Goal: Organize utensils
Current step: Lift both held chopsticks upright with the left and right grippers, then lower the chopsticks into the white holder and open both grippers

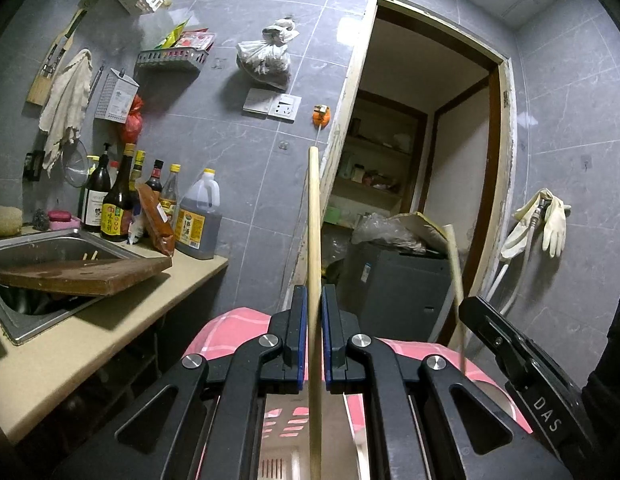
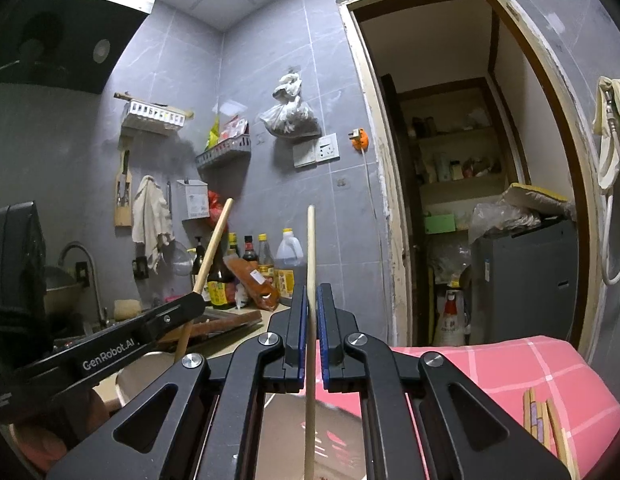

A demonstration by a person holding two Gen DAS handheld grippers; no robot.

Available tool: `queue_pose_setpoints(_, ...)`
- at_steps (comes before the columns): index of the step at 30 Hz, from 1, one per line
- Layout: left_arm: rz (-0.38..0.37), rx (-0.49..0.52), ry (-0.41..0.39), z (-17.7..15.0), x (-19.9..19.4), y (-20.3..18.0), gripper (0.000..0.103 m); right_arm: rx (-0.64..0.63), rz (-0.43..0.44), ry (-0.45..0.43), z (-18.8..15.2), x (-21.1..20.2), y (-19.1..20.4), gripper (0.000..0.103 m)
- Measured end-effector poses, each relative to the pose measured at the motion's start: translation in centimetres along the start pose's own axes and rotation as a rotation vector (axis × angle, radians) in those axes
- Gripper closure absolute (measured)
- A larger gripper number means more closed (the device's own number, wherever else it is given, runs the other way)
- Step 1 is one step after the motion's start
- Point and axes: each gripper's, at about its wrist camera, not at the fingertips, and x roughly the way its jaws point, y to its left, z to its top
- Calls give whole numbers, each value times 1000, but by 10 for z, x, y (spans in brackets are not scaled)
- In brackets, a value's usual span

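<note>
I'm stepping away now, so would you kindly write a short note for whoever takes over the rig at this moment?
Left gripper: shut on one wooden chopstick, held upright.
Right gripper: shut on a second chopstick, also upright.
Both hover over the pink checked cloth. More wooden utensils lie on that cloth at the right. A few sticks poke up in the sink, behind the wooden cutting board.
Done: two chopsticks picked up.
Left: set both down together with the other utensils; I cannot see a holder from here.

Pink checked cloth [image 2: 510, 364]; pale wood chopstick [image 1: 314, 220]; blue-padded black tool [image 1: 314, 336].
</note>
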Motion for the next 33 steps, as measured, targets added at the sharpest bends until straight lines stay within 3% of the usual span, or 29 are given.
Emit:
queue_pose_setpoints(22,-32,6,63,-5,4,1,98,6,10,47,-6,7,-4,97)
queue_pose_setpoints(33,-52,26,79,9,-8,-11,98,-28,-62,37,25,-25,-12,72)
